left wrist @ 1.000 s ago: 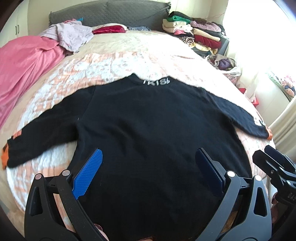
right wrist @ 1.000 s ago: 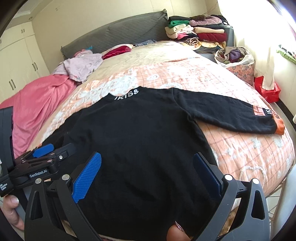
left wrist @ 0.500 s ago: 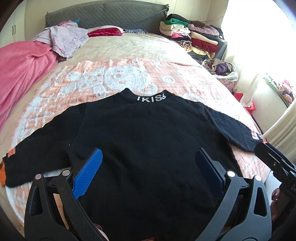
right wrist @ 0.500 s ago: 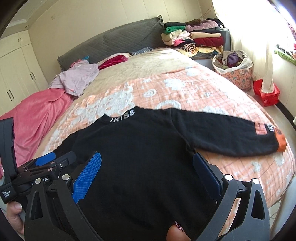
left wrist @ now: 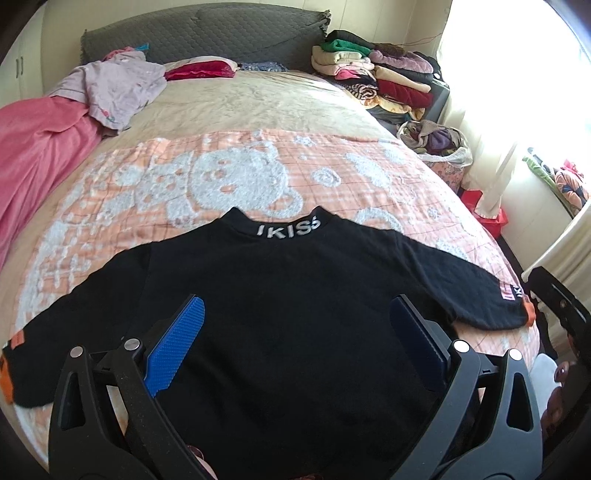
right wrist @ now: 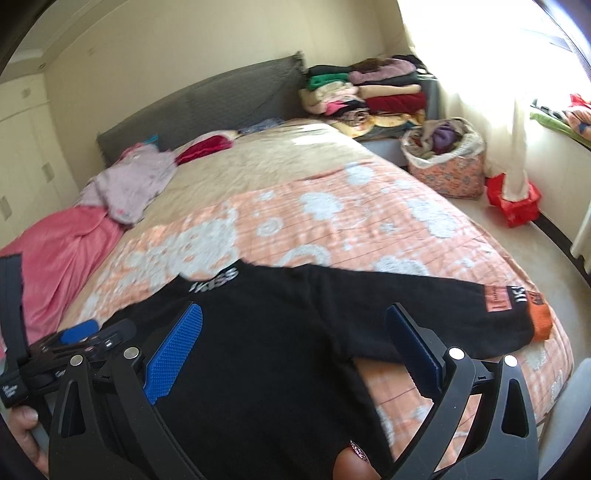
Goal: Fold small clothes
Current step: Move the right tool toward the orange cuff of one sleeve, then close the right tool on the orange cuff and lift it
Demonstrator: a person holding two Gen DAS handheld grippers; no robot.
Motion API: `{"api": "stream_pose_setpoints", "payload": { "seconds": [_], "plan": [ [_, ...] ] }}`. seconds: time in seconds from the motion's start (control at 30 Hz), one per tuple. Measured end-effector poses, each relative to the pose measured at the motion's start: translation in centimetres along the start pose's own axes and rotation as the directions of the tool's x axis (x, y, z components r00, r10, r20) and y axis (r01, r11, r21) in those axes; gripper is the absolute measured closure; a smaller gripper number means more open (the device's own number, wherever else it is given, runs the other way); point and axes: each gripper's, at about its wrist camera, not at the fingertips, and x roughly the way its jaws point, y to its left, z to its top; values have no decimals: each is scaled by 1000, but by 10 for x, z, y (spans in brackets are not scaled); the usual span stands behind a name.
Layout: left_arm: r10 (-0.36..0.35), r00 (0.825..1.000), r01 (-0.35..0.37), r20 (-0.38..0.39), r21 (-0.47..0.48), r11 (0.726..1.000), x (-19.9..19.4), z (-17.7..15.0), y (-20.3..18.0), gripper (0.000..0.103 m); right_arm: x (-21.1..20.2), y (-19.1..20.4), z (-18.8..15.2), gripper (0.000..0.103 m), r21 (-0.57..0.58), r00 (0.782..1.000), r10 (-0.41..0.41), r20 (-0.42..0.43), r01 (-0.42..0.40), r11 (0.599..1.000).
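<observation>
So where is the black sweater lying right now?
The black sweater lies spread flat on the orange patterned blanket at the near end of the bed, collar toward the headboard, sleeves out to both sides.

Both my wrist cams are looking from the bed's (left wrist: 258, 110) foot toward the headboard (right wrist: 207, 107), close over the black sweater (left wrist: 295, 314), sharing it.

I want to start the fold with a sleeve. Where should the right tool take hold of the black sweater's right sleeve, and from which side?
Probably at the orange cuff of the black sweater. The right sleeve lies flat and stretched out toward the bed's right edge, so its cuff is the free end. Come in from that outer edge with the open right tool, one finger under the cuff, then carry it across the body.
</observation>
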Motion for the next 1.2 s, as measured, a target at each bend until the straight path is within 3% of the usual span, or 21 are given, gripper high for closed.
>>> {"api": "stream_pose_setpoints", "payload": {
  "seconds": [0.27,0.67,1.0,1.2],
  "plan": [
    [-16,1000,16,-2,24,1000,21,17,-20,8,13,-61,17,4,121,992,-127,16,124,985],
    [-39,998,41,-49,39,998,60,15,-34,8,30,-155,0,4,327,965,-261,-29,256,910],
    [-80,991,89,-108,88,992,92,3,-49,8,49,-215,-35,4,420,905,-407,-126,420,805],
    [-81,987,96,-136,113,989,109,-8,-59,8,67,-248,-57,4,477,884,-421,-202,464,747]
  ]
}}
